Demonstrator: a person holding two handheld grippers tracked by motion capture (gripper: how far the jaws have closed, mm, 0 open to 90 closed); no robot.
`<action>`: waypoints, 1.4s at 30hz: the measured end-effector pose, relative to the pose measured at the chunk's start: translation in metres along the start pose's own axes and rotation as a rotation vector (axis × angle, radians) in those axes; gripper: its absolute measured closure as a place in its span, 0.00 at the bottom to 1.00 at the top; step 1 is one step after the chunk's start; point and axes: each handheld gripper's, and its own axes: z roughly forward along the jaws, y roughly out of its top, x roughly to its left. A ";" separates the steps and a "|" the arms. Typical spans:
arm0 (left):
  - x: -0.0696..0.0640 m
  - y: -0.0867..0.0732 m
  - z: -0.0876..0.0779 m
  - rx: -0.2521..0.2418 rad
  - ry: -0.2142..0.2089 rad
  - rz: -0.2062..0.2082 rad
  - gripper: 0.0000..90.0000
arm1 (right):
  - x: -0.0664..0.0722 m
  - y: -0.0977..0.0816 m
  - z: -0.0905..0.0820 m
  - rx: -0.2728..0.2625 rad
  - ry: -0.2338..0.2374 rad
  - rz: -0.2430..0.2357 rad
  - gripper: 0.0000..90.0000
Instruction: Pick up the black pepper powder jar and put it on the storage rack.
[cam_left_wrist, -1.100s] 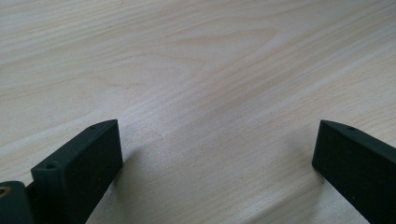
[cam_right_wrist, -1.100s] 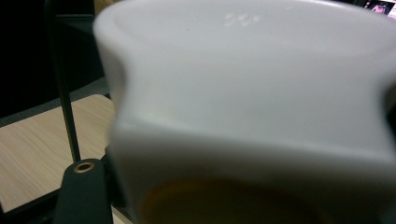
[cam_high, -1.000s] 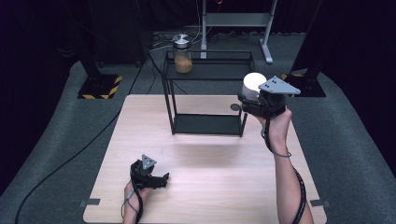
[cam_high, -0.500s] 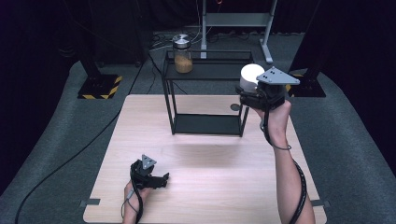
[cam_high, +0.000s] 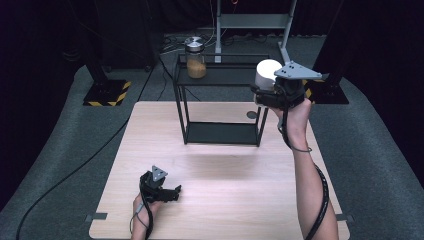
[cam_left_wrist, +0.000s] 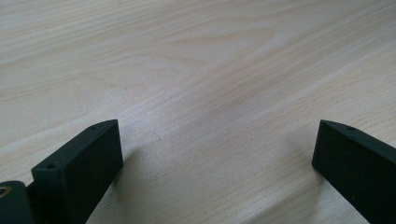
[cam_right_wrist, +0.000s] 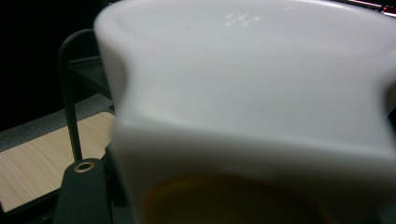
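The white jar (cam_high: 266, 73) hangs in the air at the right end of the black rack (cam_high: 222, 100), about level with its top shelf, clamped between the jaws of the right gripper (cam_high: 264, 92). In the right gripper view the jar (cam_right_wrist: 252, 107) is right against the lens, blurred, with something amber low inside it. The right hand (cam_high: 295, 116) holds it above the table's (cam_high: 225, 180) far right part. On the rack's top shelf, at its left end, stands a glass jar (cam_high: 195, 59) with a metal lid and brown contents. The left gripper (cam_high: 172, 192) rests on the near table, jaws apart with nothing but bare wood (cam_left_wrist: 201, 93) between them.
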 end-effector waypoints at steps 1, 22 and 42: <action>0.000 0.000 0.000 0.000 0.000 0.000 0.01 | 0.000 0.001 0.001 0.002 0.001 0.000 0.33; 0.000 0.000 0.000 0.000 -0.002 0.002 0.01 | -0.023 0.022 0.009 -0.002 0.041 0.085 0.33; 0.001 0.000 0.000 0.001 -0.005 0.003 0.01 | -0.038 0.053 0.032 0.039 0.042 0.155 0.33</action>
